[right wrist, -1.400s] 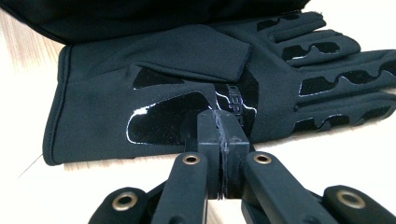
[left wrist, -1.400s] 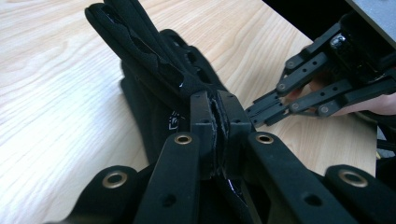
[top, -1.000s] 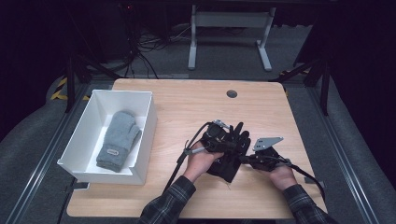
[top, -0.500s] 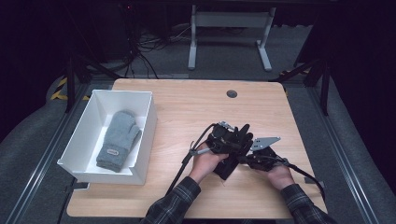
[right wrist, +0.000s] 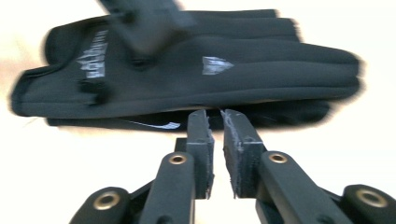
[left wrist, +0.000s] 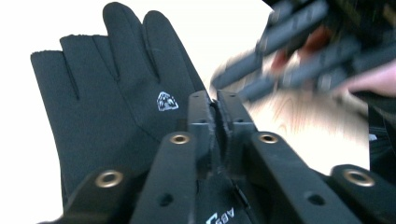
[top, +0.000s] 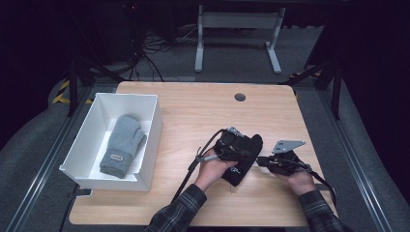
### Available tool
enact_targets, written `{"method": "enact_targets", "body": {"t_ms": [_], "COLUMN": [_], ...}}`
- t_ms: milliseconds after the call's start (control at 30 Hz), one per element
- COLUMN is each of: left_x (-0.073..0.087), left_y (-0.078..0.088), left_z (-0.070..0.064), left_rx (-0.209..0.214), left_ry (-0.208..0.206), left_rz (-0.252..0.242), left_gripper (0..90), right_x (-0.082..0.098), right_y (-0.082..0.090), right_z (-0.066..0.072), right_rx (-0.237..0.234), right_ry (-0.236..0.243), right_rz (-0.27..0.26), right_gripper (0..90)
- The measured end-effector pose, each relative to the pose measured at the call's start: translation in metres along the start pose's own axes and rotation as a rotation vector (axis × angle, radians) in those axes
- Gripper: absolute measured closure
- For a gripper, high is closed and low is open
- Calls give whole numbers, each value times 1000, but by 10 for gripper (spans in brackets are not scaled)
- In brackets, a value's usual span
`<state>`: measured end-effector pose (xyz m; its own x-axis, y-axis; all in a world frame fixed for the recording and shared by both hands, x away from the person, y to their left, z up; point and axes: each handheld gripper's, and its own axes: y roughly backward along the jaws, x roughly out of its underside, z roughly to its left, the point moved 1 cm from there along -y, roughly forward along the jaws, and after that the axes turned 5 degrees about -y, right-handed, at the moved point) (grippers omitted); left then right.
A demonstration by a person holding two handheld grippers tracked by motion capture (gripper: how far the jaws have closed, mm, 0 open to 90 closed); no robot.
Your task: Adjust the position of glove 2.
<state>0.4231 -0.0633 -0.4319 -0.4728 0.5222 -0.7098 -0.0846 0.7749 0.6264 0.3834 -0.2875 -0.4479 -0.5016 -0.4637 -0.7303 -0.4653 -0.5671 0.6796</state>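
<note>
Black glove lying on desk, centre-right of high view, under and between both tongs. Left tongs pinched tight on glove's cuff side, fabric caught between the pads in left gripper view; seen at centre of high view. Right tongs just off glove's near edge, jaws standing a narrow gap apart with nothing between them, pads not touching fabric; sitting right of glove in high view. Jaws just been opening: half a second back pressed in at glove's right edge, now slackened and drawn off to the right. Reads as right side letting go, glove left to left tongs alone. Likely next: carry over to white bin at left of frame, where grey mitten already lies. Transfer not yet begun.
</note>
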Motion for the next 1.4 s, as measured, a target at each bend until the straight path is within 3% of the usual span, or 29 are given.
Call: {"method": "enact_targets", "body": {"t_ms": [67, 200, 400, 467, 733, 867, 1400], "left_x": [1, 3, 8, 11, 18, 24, 55], "left_y": [-2, -12, -32, -36, -31, -22, 23], "left_z": [-1, -7, -13, -13, -11, -10, 1], "left_rx": [4, 18, 19, 16, -11, -15, -61], "left_ry": [-3, -16, -38, -35, -49, -49, -63], "left_rz": [6, 32, 101, 117, 146, 156, 194], "left_gripper": [886, 894, 897, 898, 899, 899, 900], "right_x": [2, 10, 17, 18, 22, 25, 30], "right_y": [5, 17, 13, 12, 10, 9, 5], "right_z": [-5, -21, -30, -32, -37, -41, -44], "right_rx": [16, 83, 154, 167, 184, 186, 203], "right_ry": [-14, -61, -81, -98, -112, -136, -136], "right_rz": [-10, -41, -29, -25, -43, -47, -26], "right_gripper": [760, 631, 369, 326, 288, 277, 263]}}
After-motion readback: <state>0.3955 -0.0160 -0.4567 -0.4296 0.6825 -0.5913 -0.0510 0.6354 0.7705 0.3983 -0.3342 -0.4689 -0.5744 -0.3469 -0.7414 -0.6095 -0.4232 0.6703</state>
